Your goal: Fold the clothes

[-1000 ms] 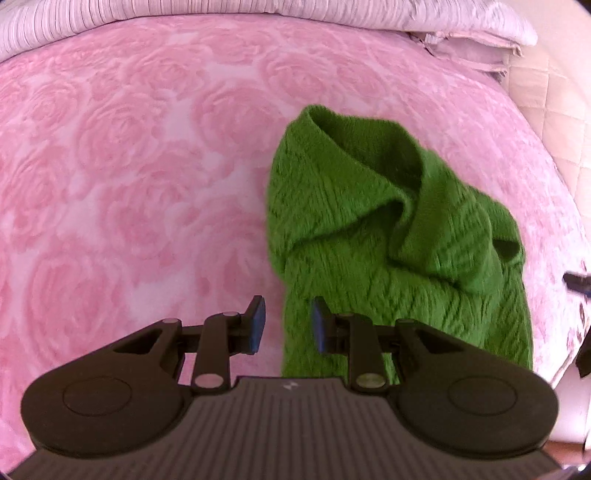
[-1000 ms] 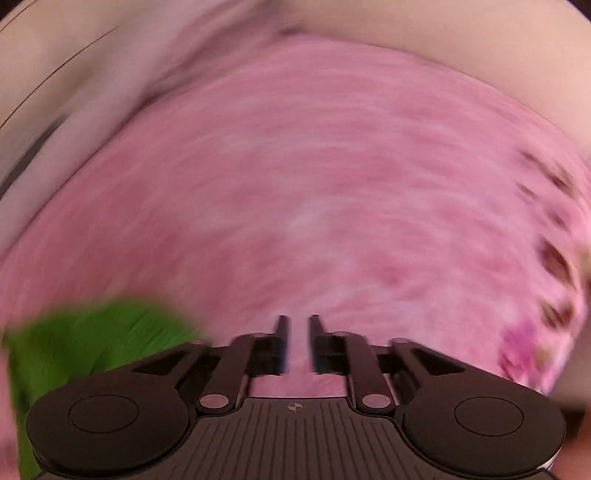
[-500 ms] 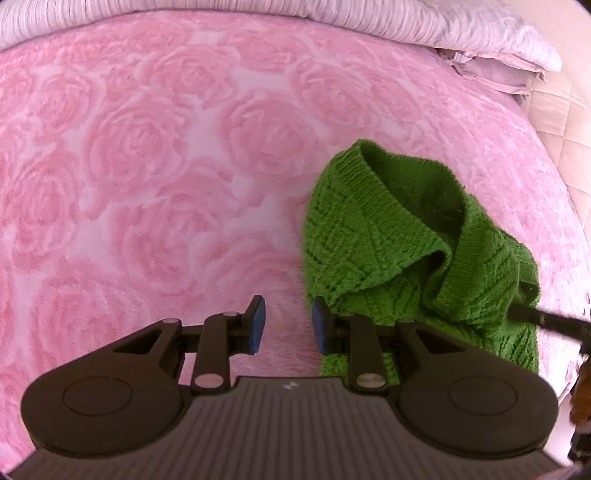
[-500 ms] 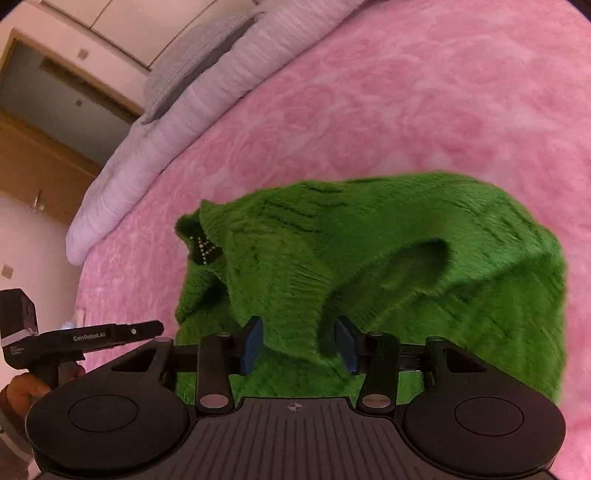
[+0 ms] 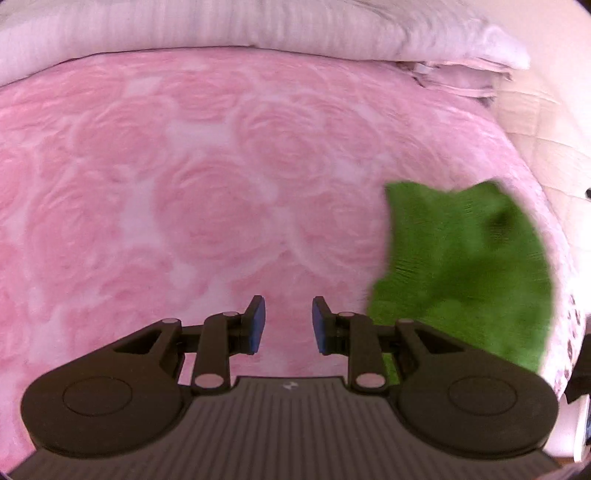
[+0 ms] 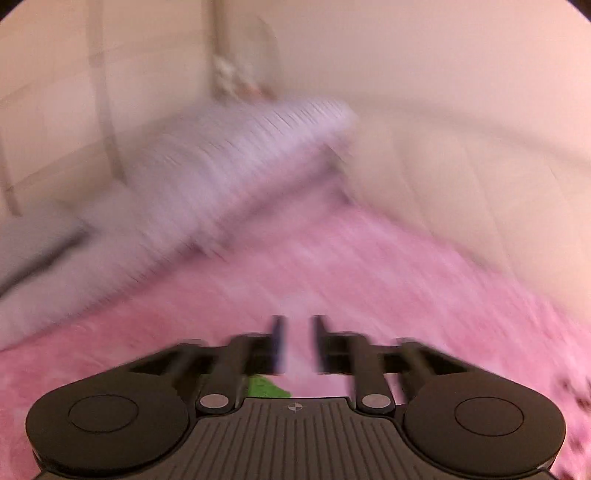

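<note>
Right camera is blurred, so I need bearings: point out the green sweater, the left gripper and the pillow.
green sweater (image 5: 469,273), left wrist view, middle of the knit heap.
left gripper (image 5: 284,325), left wrist view, gap between its blue-padded fingertips, nothing held.
pillow (image 5: 258,26), left wrist view, striped front face.

Opening, empty right hand-held gripper (image 6: 297,343) over blurred pink bedspread (image 6: 388,266)

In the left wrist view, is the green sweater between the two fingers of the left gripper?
No. The left gripper has only the pink blanket between its fingers, and the green sweater lies off to the right.
</note>
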The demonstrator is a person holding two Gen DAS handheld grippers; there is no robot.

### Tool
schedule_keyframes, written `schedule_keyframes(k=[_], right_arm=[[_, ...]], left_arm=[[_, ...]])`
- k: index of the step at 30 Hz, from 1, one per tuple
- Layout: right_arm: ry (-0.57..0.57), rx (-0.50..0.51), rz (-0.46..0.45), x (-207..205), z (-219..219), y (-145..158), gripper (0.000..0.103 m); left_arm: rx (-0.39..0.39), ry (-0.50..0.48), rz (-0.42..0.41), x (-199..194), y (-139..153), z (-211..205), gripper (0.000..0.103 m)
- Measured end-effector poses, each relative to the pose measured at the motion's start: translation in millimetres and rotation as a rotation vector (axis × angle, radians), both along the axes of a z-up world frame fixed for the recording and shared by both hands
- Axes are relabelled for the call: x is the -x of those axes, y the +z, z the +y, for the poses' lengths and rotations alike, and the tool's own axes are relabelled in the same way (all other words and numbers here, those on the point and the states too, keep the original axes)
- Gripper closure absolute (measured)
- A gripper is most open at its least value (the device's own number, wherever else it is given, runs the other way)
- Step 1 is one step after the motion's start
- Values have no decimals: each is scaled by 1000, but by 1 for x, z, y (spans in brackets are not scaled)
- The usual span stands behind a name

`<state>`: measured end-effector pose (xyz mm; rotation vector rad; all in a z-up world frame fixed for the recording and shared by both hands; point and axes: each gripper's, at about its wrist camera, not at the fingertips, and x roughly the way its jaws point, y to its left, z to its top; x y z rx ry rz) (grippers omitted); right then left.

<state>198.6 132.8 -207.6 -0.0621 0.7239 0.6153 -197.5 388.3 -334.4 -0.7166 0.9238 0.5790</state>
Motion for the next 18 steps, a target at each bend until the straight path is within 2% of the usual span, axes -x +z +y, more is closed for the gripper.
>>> schedule_keyframes(k=[1, 4, 7, 9, 11, 13, 15, 18], right_arm=[[-12, -10, 72, -1, -13, -10, 42], [-23, 6, 306, 15, -50, -50, 42], [-43, 53, 551, 59, -99, -97, 42], [-55, 93, 677, 96, -126, -121, 42], [-72, 104, 759, 131, -152, -135, 42], [-91, 84, 825, 155, -170, -144, 42], [-109, 29, 869, 172, -185, -149, 42], [-157, -61, 888, 181, -196, -153, 42]], left_arm=[[14, -12, -1, -3, -4, -3, 80], [64, -33, 35, -2, -23, -14, 80], [115, -32, 97, 15, -42, -30, 80], [154, -21, 125, 32, -52, -42, 80], [210, -15, 131, 49, -60, -55, 80], [264, -14, 101, 65, -63, -69, 80], [301, -23, 44, 74, -64, -79, 79], [331, -25, -43, 74, -72, -88, 76]])
